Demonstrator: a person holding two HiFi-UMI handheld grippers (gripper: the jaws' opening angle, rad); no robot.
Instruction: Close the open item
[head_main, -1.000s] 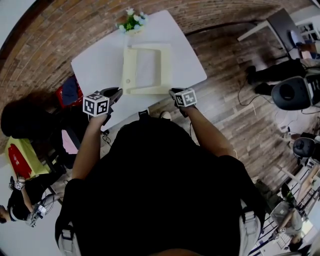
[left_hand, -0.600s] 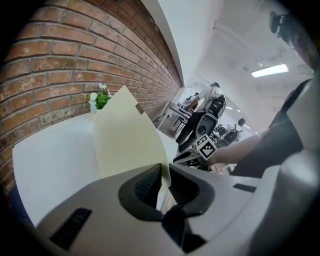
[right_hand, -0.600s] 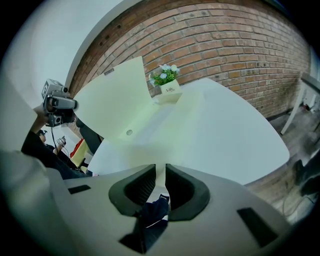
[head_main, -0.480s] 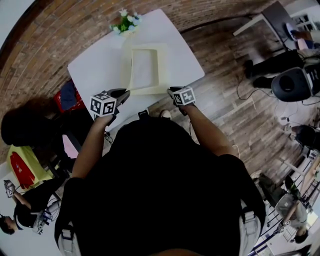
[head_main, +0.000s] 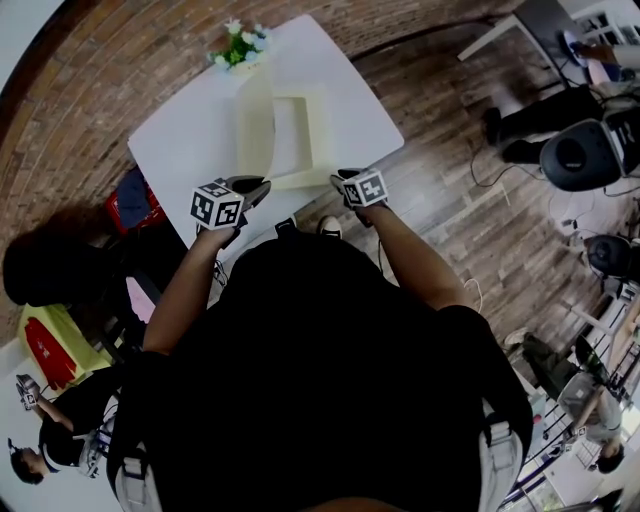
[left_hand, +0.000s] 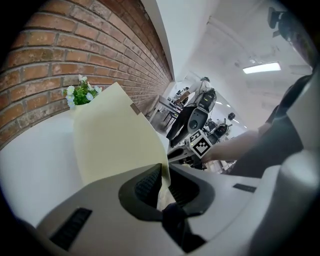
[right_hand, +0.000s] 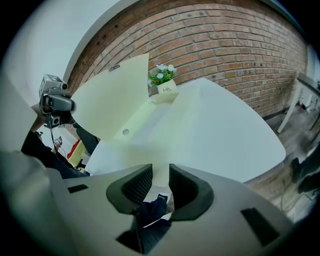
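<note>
Black shirt (head_main: 320, 370); grey left gripper (head_main: 264, 186) and right gripper (head_main: 338, 178) carry black-and-white marker cubes (head_main: 218, 205).

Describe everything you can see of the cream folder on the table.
The folder is pale cream, card or plastic by its look, lying half open on the white table. Its left cover stands raised, pinched in the jaws of the left gripper; the right gripper clamps the near edge of the flat half. A small round snap shows inside.
</note>
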